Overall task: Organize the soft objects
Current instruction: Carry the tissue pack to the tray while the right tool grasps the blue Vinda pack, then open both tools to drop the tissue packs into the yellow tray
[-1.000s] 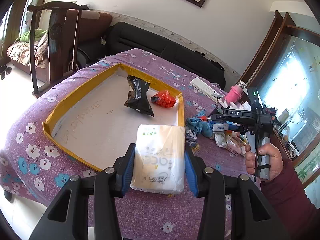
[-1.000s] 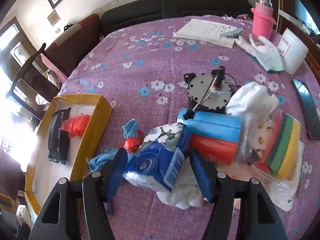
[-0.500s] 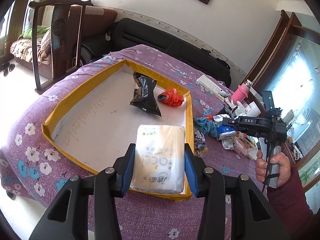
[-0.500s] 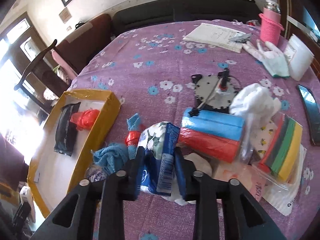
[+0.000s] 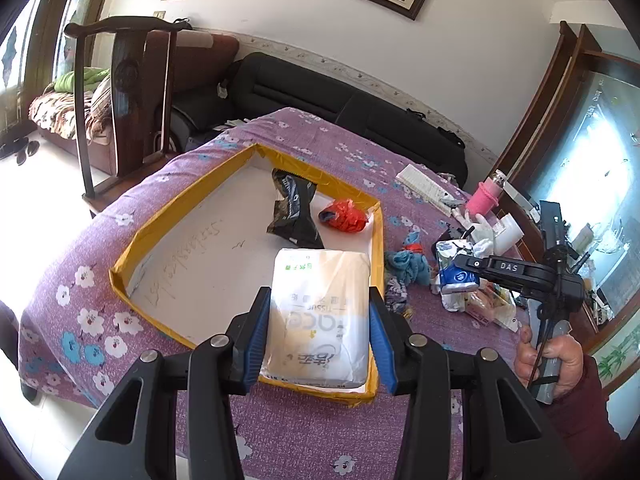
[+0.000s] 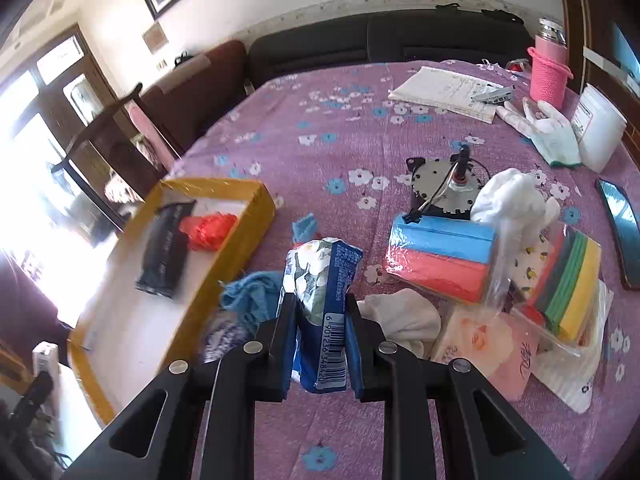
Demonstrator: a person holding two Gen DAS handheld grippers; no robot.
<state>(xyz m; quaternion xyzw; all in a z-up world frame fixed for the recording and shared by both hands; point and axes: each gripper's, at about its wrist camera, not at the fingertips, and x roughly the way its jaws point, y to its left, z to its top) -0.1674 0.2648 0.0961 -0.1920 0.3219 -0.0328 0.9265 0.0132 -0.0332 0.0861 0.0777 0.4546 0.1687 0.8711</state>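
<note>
My left gripper is shut on a white tissue pack and holds it over the near right corner of the yellow-edged cardboard tray. A black pouch and a red bag lie in the tray. My right gripper is shut on a blue floral tissue pack, lifted above the purple flowered tablecloth. That pack also shows in the left wrist view. The tray shows at the left of the right wrist view.
A blue cloth, white socks, blue-and-red sponges, striped cloths, a pink tissue pack, a motor disc, a phone, gloves, papers and a pink bottle lie on the table.
The right gripper closed on the blue floral pack and lifted it. The left gripper carried the white pack from the table over the tray's near corner.
</note>
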